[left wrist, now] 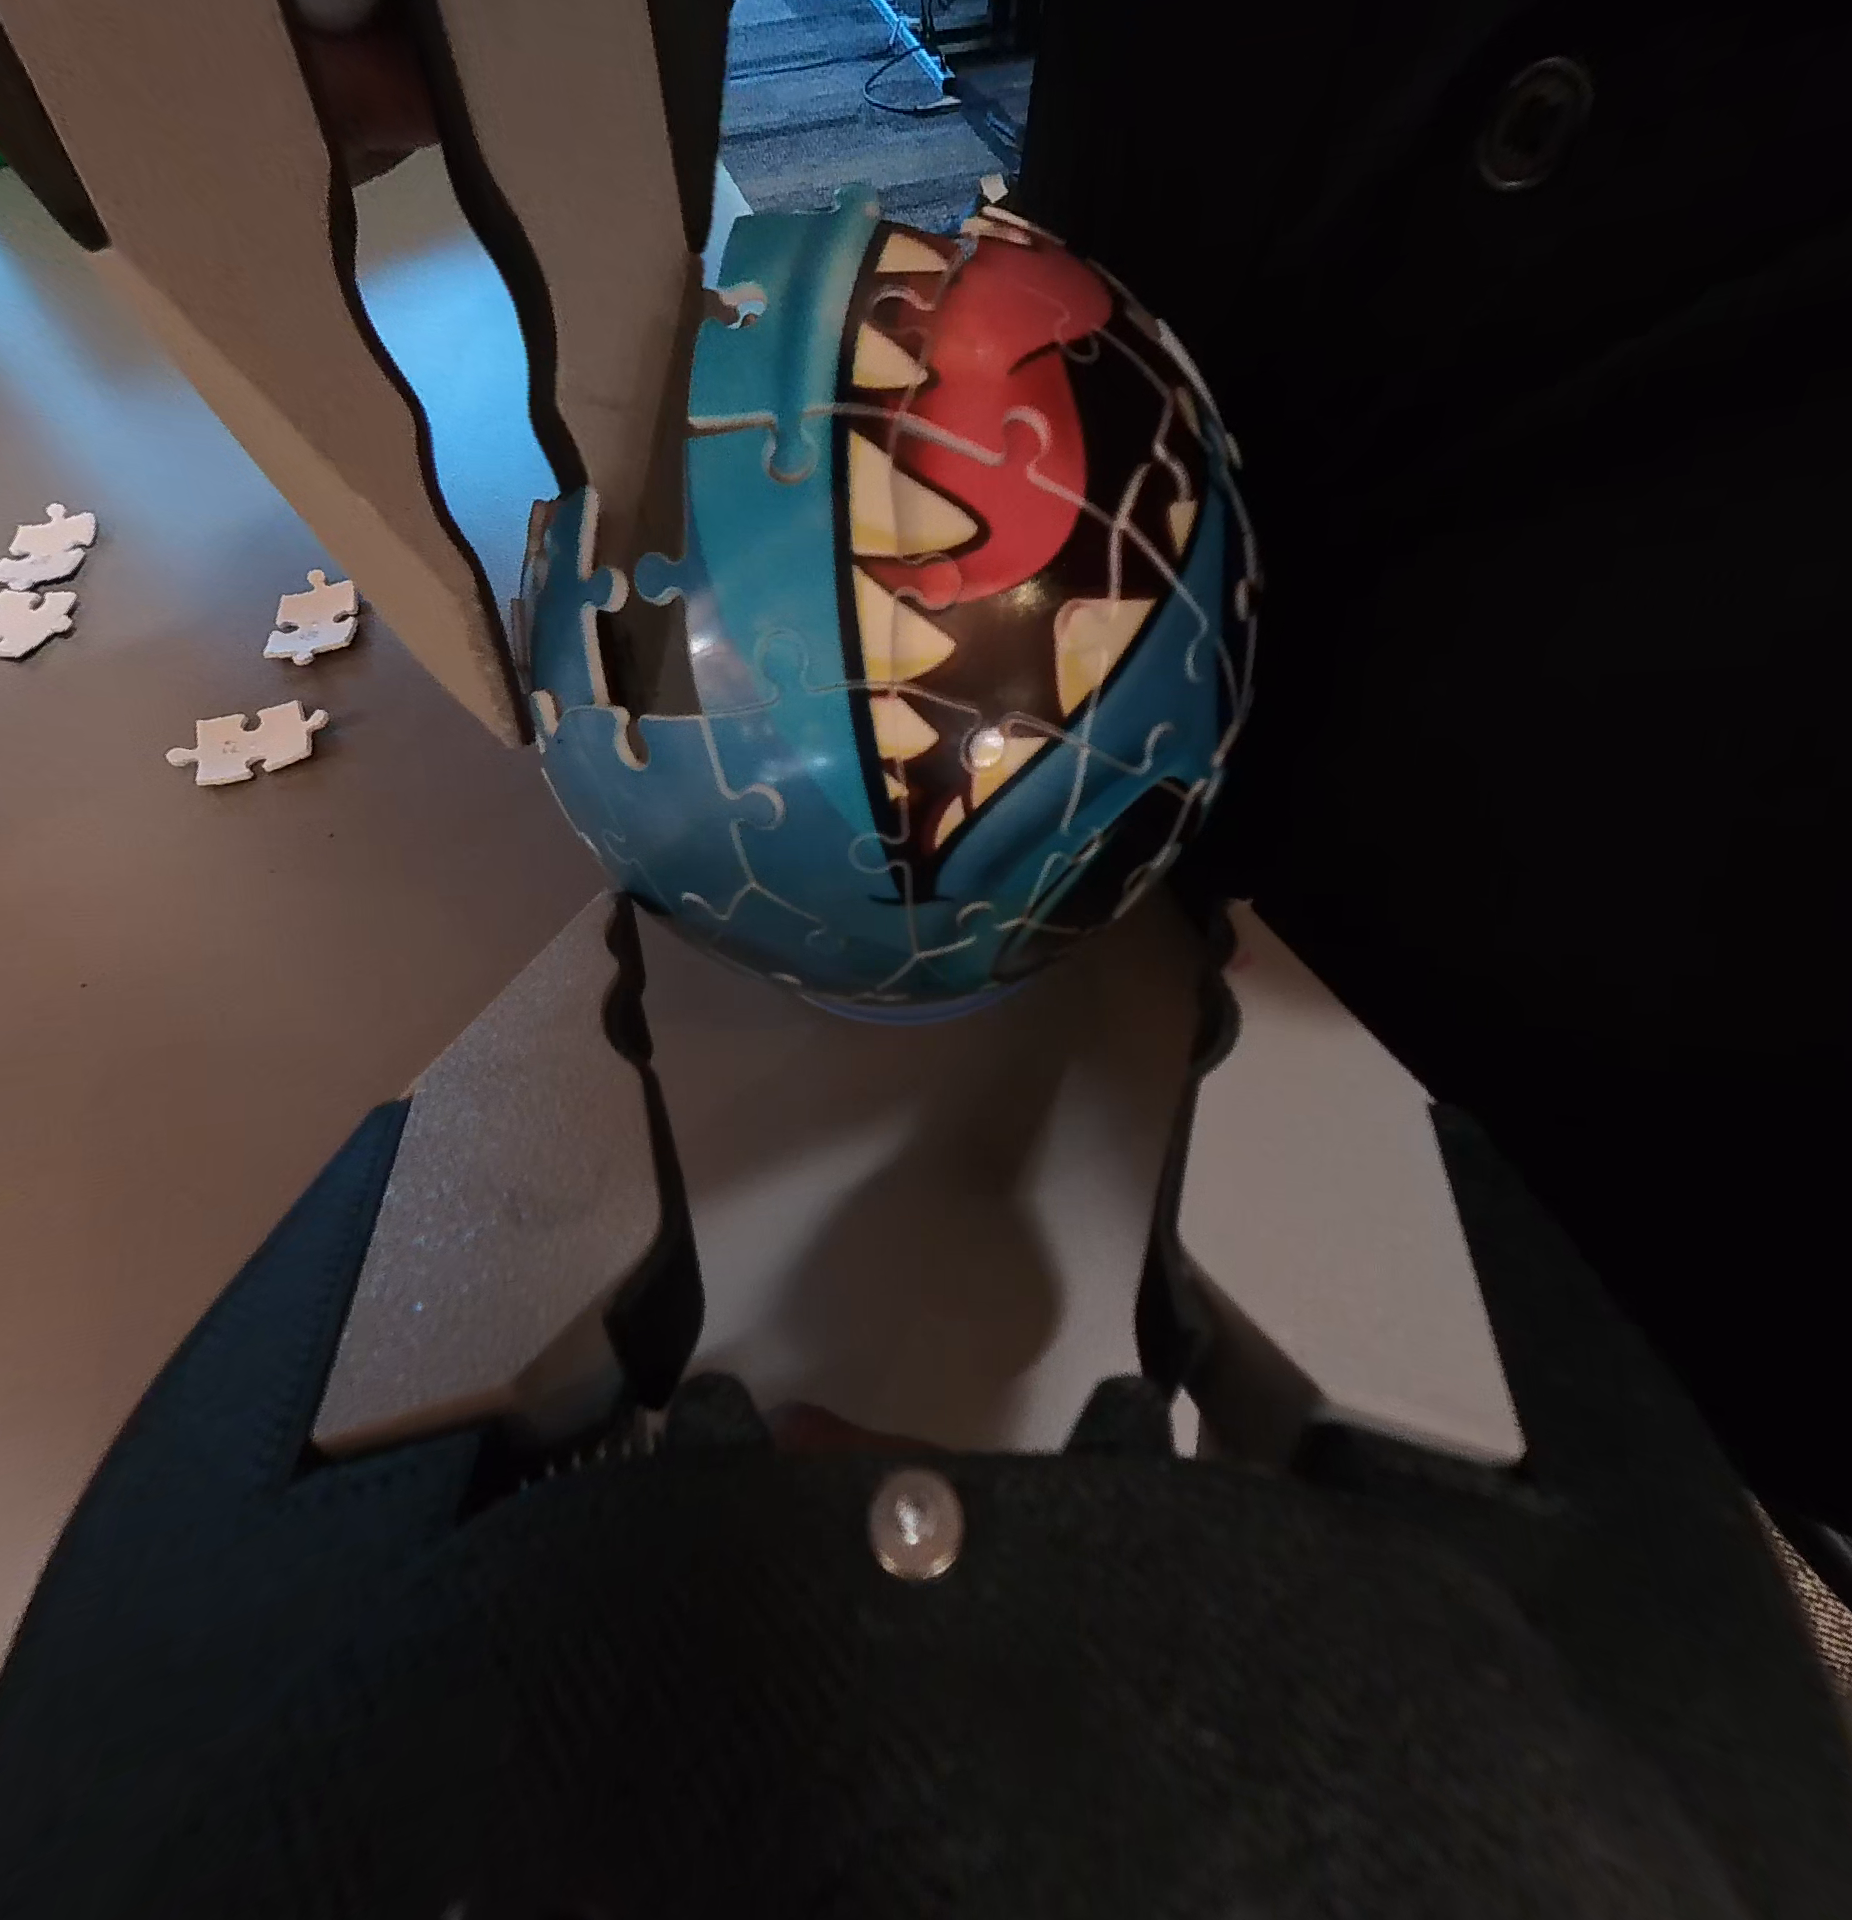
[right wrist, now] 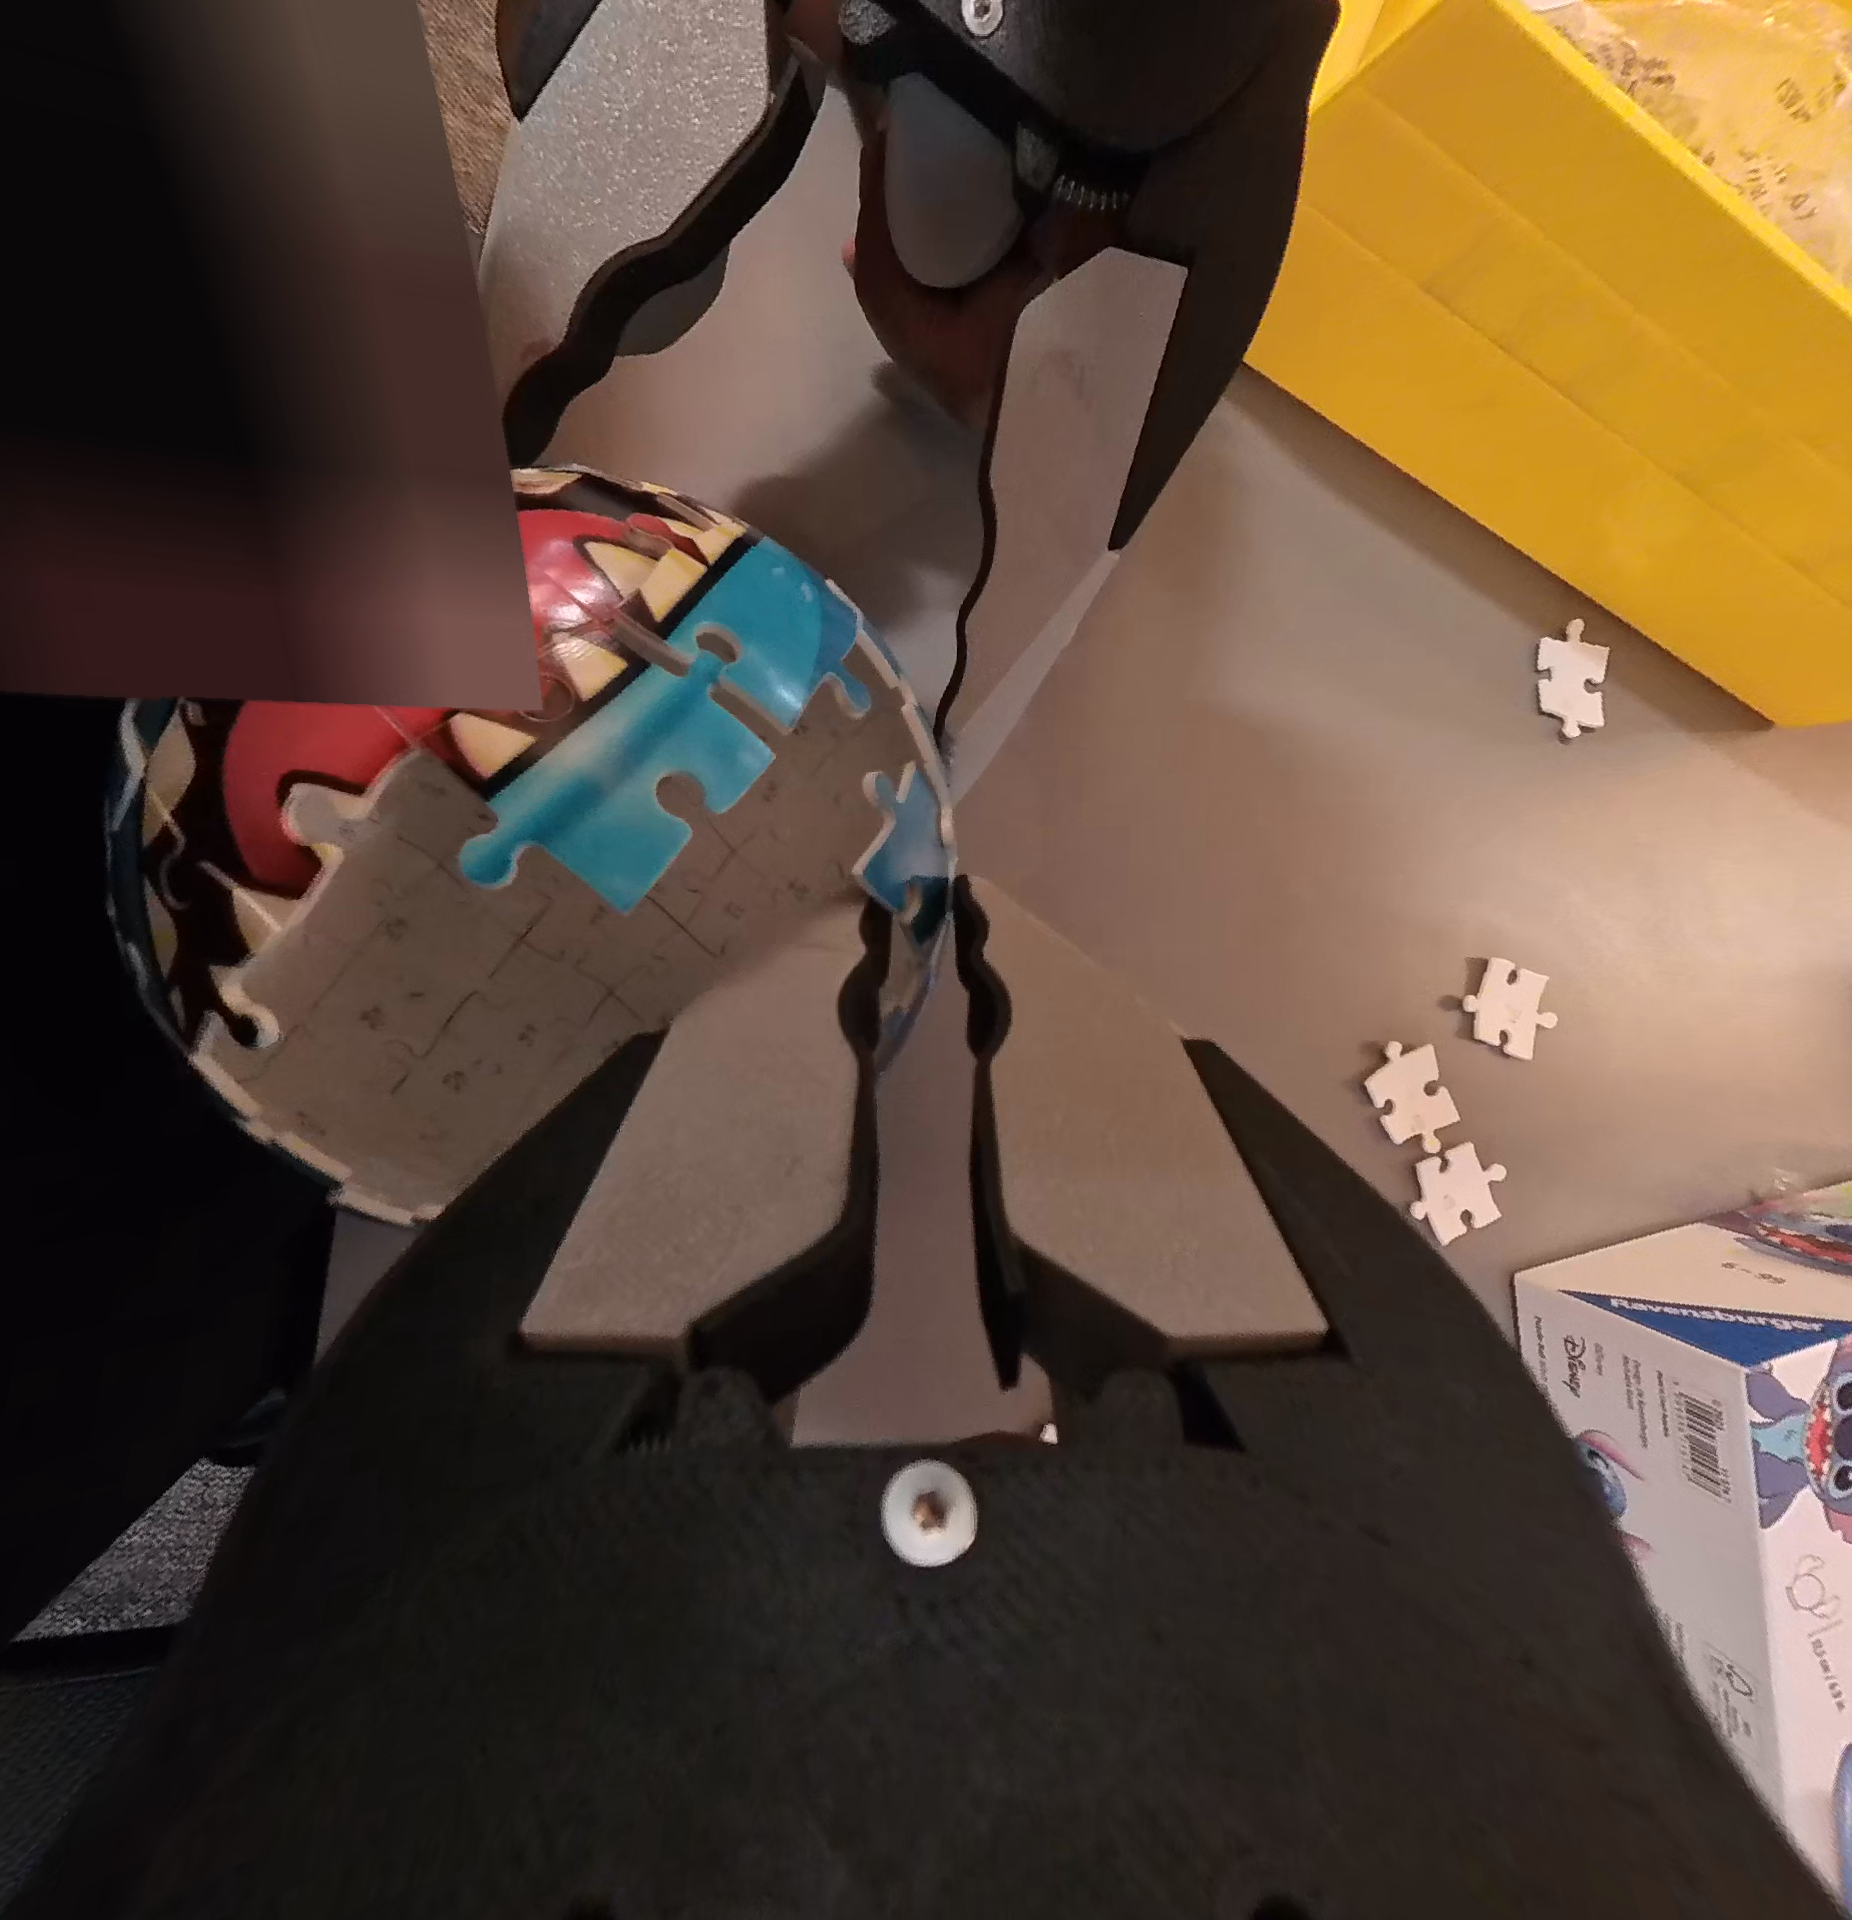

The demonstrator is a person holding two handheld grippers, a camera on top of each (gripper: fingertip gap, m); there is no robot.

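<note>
A partly built puzzle ball (left wrist: pixel 891 623), a hollow sphere of curved interlocking pieces printed blue with a red tongue and pale teeth, sits between the tips of the left gripper (left wrist: pixel 917 914). Its two fingers are spread wide and press the ball's lower sides, cradling it just beyond their ends. The right gripper (right wrist: pixel 917 904) has its fingers nearly together, pinching the thin blue edge of the open shell (right wrist: pixel 906 862) at their tips. Beyond the right fingers the ball's pale inside shows. Loose white pieces (right wrist: pixel 1462 1101) lie face down on the grey table (right wrist: pixel 1265 831), off to the right of the right fingers. The ball looks light, smooth and fragile: seams may pop under squeeze, so broad, gentle holds on finished areas seem safest.
</note>
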